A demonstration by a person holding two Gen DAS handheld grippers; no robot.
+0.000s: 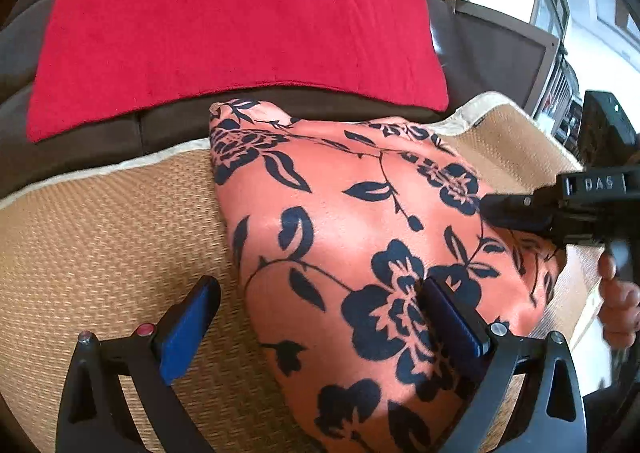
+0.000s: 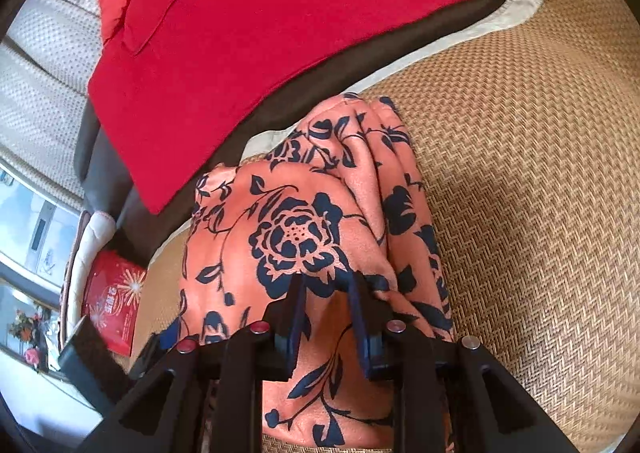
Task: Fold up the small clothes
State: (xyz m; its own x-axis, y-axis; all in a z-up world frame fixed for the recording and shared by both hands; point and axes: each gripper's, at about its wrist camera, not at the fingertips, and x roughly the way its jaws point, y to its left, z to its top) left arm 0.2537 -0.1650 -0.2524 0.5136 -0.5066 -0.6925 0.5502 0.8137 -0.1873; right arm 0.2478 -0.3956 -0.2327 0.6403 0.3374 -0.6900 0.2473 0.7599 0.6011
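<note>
Floral garment (image 2: 304,221) was gripped on a woven mat (image 2: 520,193).
It was pinched by the right gripper (image 2: 326,293); the left gripper (image 1: 316,305) was held released.

Right claw (image 2: 326,285) apparently pinching raised fold of floral garment (image 2: 296,221) on woven mat (image 2: 520,173).

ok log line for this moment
left gripper: open over floral garment | right gripper: pinching its fold | red cloth: flat behind

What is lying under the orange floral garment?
The orange floral garment rests on a woven tan mat, visible on both sides of it. Its far corner overhangs the brown sofa seat. Anything directly beneath the cloth is covered.
</note>
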